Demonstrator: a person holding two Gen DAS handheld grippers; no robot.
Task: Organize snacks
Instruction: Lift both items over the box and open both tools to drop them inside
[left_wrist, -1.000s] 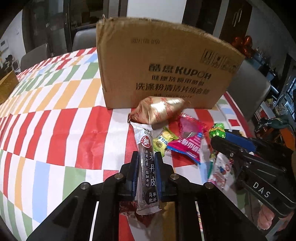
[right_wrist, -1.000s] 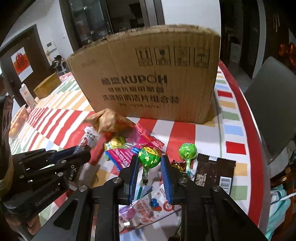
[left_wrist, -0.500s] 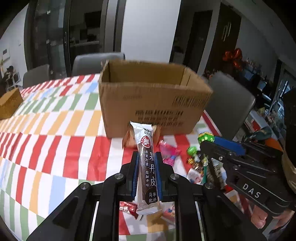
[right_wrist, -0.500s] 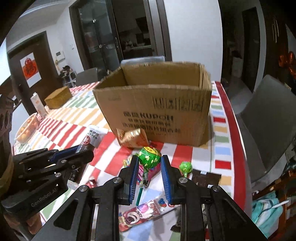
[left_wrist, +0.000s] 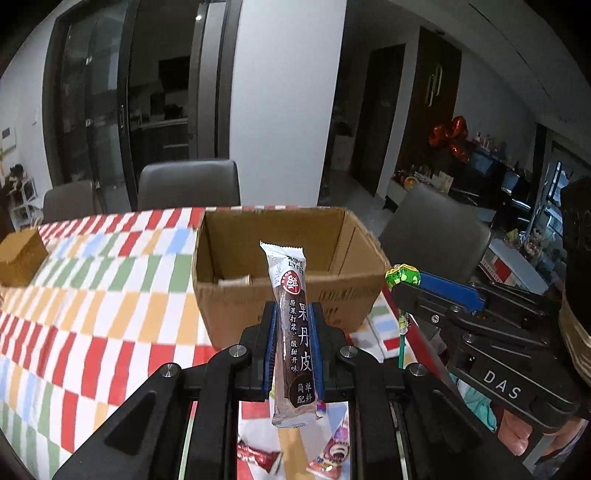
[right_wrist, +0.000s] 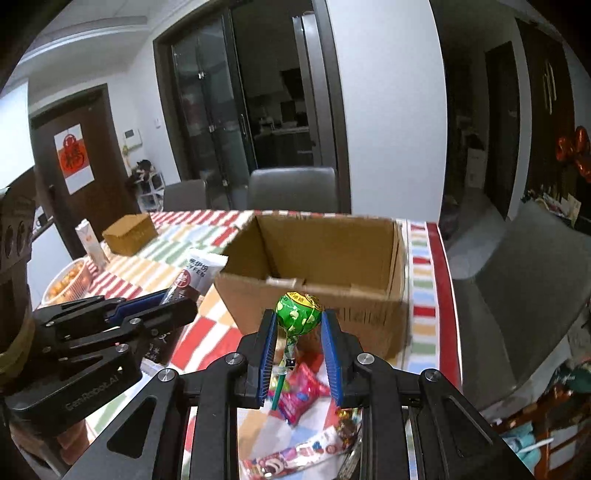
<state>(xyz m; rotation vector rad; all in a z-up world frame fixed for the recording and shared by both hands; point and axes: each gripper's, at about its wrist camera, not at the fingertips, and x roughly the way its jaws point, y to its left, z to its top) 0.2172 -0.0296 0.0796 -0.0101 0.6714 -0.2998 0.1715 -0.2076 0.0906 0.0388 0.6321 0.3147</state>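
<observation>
- Left gripper (left_wrist: 292, 345) clamped on upright dark-brown fruit-leather bar (left_wrist: 295, 332), before open cardboard box (left_wrist: 288, 266).
- Right gripper (right_wrist: 298, 349) pinching green wrapped lollipop (right_wrist: 299, 314).
- Right wrist only: pink snack packet (right_wrist: 301, 397) below.

A table (right_wrist: 432, 295) covered in a cloth of red, yellow, green and blue blocks on white carried an open cardboard box (right_wrist: 314, 273) near its right edge. Well to the left stood a smaller brown box (right_wrist: 129, 234), with a white carton (right_wrist: 90, 242) beside it and a bowl of orange items (right_wrist: 66, 278) nearer the camera. In front of the big box lay a pink packet (right_wrist: 301, 393), a long cartoon-printed wrapper (right_wrist: 295, 456) and a red wrapper (left_wrist: 258, 454).
</observation>
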